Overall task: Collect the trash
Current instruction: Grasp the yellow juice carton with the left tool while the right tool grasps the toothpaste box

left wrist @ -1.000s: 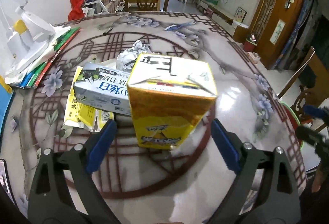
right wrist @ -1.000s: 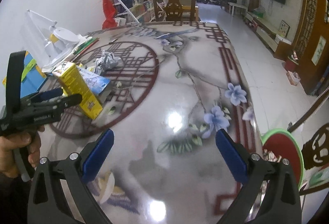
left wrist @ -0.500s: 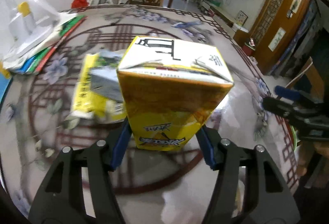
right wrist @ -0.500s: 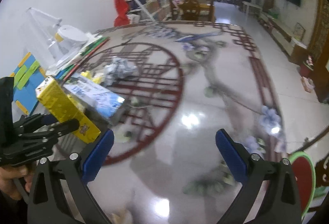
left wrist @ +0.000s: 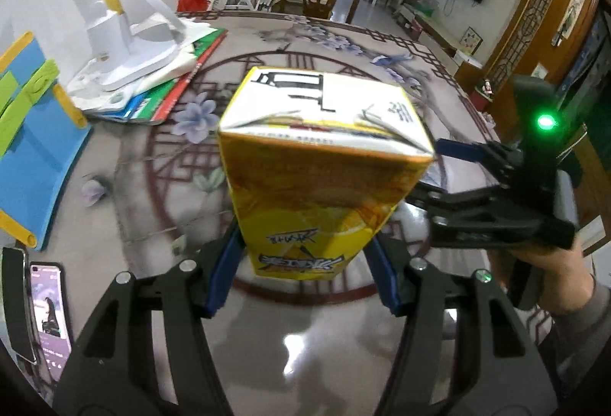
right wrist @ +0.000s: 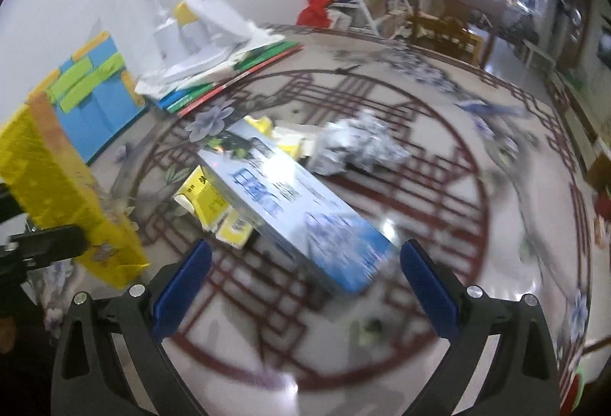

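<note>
Left wrist: fingers (left wrist: 305, 271) now pinching yellow carton (left wrist: 320, 179), lifted off table, right fingers (right wrist: 301, 286) spread

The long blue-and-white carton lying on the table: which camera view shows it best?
The right wrist view: the long blue-and-white carton lies in full view ahead of the open right gripper, though blurred. The left wrist view does not show it; the yellow drink carton held there fills the middle.
</note>
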`<state>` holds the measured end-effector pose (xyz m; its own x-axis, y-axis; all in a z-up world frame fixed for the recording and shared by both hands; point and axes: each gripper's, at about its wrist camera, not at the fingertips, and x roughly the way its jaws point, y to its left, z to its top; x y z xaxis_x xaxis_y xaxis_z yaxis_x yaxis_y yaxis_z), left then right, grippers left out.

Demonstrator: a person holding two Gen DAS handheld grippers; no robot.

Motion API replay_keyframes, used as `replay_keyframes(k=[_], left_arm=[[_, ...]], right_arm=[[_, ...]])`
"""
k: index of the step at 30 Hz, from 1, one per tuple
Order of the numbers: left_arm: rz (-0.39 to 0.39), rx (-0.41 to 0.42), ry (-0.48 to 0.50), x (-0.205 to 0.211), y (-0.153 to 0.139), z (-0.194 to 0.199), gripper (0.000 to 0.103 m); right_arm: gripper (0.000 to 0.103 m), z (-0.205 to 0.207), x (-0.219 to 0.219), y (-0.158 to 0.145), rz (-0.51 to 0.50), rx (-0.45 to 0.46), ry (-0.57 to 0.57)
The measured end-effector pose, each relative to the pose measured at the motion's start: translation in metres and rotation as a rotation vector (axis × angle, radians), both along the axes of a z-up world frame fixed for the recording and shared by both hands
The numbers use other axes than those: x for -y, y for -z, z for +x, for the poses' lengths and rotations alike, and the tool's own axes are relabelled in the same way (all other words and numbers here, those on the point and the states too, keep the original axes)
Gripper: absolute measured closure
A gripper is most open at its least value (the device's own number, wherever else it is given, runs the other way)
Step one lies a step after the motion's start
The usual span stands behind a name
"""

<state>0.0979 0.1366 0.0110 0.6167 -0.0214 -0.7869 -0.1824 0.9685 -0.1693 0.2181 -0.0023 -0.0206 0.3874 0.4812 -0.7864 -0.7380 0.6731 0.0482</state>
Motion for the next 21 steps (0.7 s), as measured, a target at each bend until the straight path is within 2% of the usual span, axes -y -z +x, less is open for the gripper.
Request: replay_keyframes(k=[6, 11, 14, 15, 17, 18, 21], left_arm=[[-0.035, 0.008, -0.035, -0.016, 0.008, -0.007, 0.044], [-0.072, 0.005, -0.037, -0.021, 0.012, -0.005, 0.044], [-0.068, 0.002, -0.042, -0.023, 0.014, 0.000, 0.044], [-0.072, -0.001, -0.045, -0.024, 0.015, 0.001, 0.044], [-0.075, -0.005, -0.050, -0.025, 0.017, 0.003, 0.044], [-0.075, -0.007, -0.052, -0.025, 0.017, 0.004, 0.044], [-0.079, -0.006, -0.053, -0.025, 0.018, 0.002, 0.044]], right_arm=[[0.008, 0.003, -0.037, 0.018, -0.109, 0.045, -0.071], [0.008, 0.011, -0.048, 0.028, -0.155, 0.062, -0.081], [0.015, 0.016, -0.051, 0.031, -0.176, 0.087, -0.072], [0.021, 0.017, -0.051, 0.032, -0.185, 0.100, -0.066], [0.037, 0.020, -0.050, 0.032, -0.192, 0.111, -0.062], [0.049, 0.022, -0.050, 0.033, -0.196, 0.105, -0.060], [0.053, 0.024, -0.047, 0.035, -0.202, 0.089, -0.064]])
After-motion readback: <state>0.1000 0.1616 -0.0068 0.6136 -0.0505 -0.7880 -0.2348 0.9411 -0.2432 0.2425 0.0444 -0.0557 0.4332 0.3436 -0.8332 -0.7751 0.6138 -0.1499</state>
